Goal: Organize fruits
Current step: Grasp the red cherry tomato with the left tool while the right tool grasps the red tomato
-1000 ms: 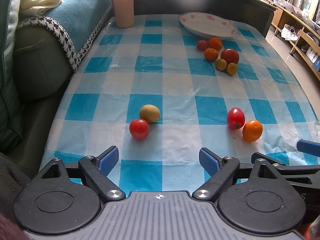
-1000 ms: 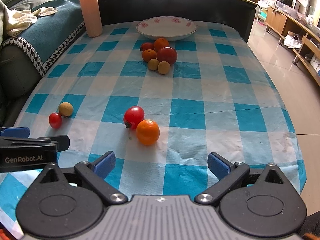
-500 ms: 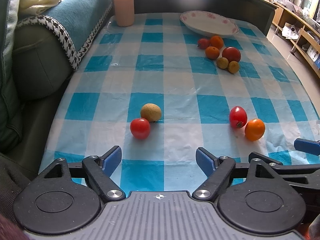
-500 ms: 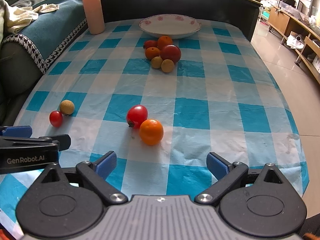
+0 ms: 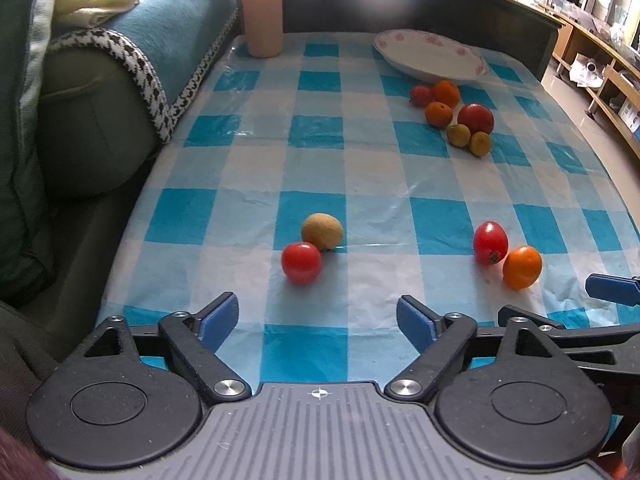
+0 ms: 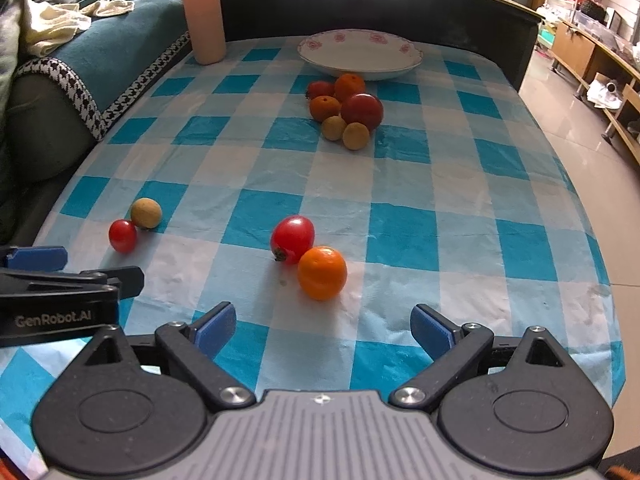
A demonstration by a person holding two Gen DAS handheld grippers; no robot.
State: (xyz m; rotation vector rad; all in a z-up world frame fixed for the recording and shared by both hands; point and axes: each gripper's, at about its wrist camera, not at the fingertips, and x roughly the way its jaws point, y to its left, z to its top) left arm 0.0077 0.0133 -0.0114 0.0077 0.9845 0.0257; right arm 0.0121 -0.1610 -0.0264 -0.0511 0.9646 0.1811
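Fruits lie loose on a blue-and-white checked tablecloth. A small red tomato (image 5: pixel 301 262) touches a tan round fruit (image 5: pixel 322 231) just ahead of my left gripper (image 5: pixel 318 322), whose jaws are opening with nothing between them. A larger red tomato (image 6: pixel 292 237) and an orange (image 6: pixel 322 273) sit together in front of my right gripper (image 6: pixel 323 330), which stands open and holds nothing. Farther back, a cluster of several fruits (image 6: pixel 347 110) rests before a white flowered plate (image 6: pixel 359 54).
A tall pink cylinder (image 6: pixel 203 14) stands at the table's back left. A sofa arm with a teal blanket (image 5: pixel 120 64) runs along the left edge. A dark rail borders the far edge, and tiled floor with low shelves (image 6: pixel 592 60) lies to the right.
The left jaws narrowed a little, then widened again. The right wrist view has shifted slightly nearer the tomato and orange. No fruit has moved.
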